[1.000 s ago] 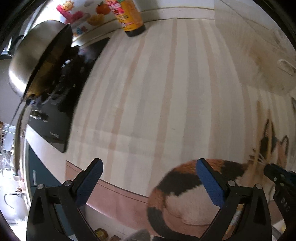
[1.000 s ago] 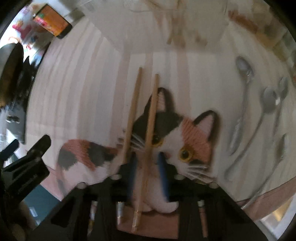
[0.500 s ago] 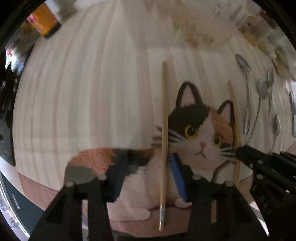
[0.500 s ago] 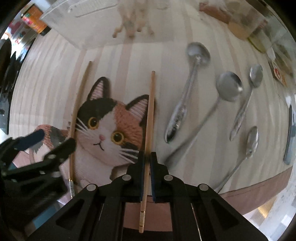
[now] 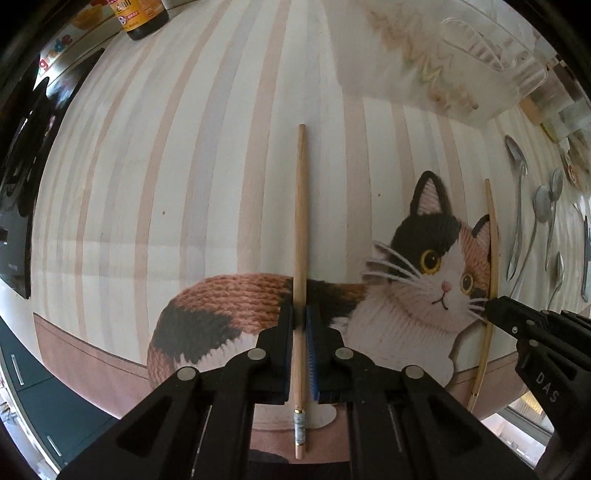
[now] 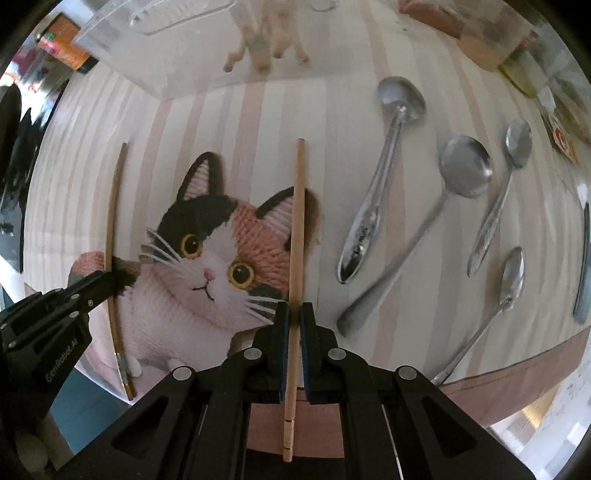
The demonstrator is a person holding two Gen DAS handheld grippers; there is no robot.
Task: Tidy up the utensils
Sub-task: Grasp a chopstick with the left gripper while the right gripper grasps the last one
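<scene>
Two chopsticks pinched, one per gripper. Left gripper [image 5: 300, 321] closed narrow on left chopstick [image 5: 300, 229], blue pads gripping toward its butt end, long tip reaching forward over the cat-print mat [image 5: 229, 302]. Right gripper [image 6: 294, 317] likewise closed narrow on right chopstick [image 6: 296, 229], same low grip, tip pointing toward the clear bin [image 6: 192, 66]. Cannot tell whether either stick is lifted off the mat or only clamped on it.

Risks, judged:
- Grip far back on each stick, so long unsupported length ahead; likely to pivot or droop between the pads on any quick swing
- Smooth round wood against flat pads; could roll or slide out if tilted tip-down
- Both grippers near each other, sticks roughly parallel; crossing paths could knock the tips together
- Tip catching the bin's near wall on approach could lever a stick out of the pads

Room and edges:
- Mat's near edge and counter edge just under both grippers; a dropped stick could go off the front
- Five spoons [image 6: 376, 184] loose to the right, near the right chopstick; no sweeping that way
- Open striped mat to the left, then stovetop [image 5: 14, 221] and sauce bottle [image 5: 142, 16] well apart
- Bin straight ahead, some other chopsticks seemingly already inside
</scene>
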